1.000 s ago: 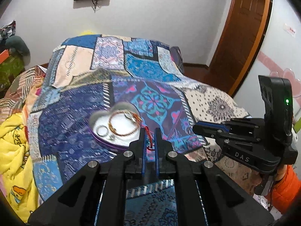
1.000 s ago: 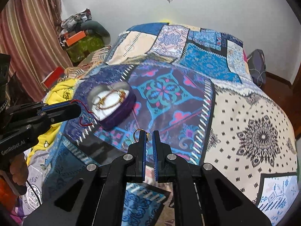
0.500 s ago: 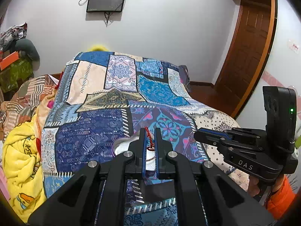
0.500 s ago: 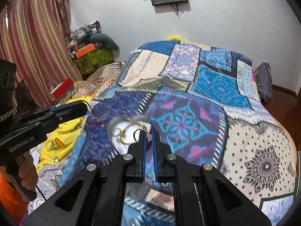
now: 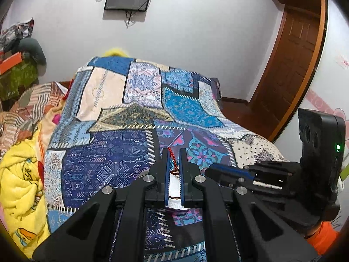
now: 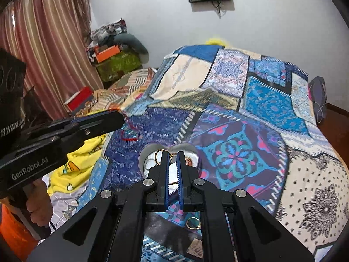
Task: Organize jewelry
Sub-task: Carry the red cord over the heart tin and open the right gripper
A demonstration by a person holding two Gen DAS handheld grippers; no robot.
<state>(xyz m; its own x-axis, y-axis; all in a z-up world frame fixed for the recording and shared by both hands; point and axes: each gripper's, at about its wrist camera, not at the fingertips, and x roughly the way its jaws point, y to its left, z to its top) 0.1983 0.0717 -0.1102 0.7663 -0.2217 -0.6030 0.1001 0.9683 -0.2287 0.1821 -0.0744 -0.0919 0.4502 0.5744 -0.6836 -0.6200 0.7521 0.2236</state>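
A heart-shaped jewelry tin [image 6: 148, 154] with a white inside lies on the patchwork bedspread [image 6: 235, 159], holding gold rings and a bangle. My left gripper [image 5: 173, 152] is shut on a red braided cord [image 5: 171, 159] and hovers over the tin, which is mostly hidden behind its fingers. The cord also dangles from that gripper in the right wrist view [image 6: 130, 131]. My right gripper [image 6: 172, 154] is shut on a small gold ring [image 6: 158, 155] above the tin. Another gold ring [image 6: 193, 223] lies on the bedspread under the right gripper.
A yellow blanket [image 5: 19, 187] is bunched at the bed's left edge. A wooden door [image 5: 292, 61] stands at the right. Boxes and clothes [image 6: 113, 50] pile up by the curtain [image 6: 45, 43]. A dark bag [image 6: 317, 96] lies past the bed's far right side.
Both grippers have lifted and tilted up, so the tin has slid lower and closer under the fingers. Each still holds its piece.
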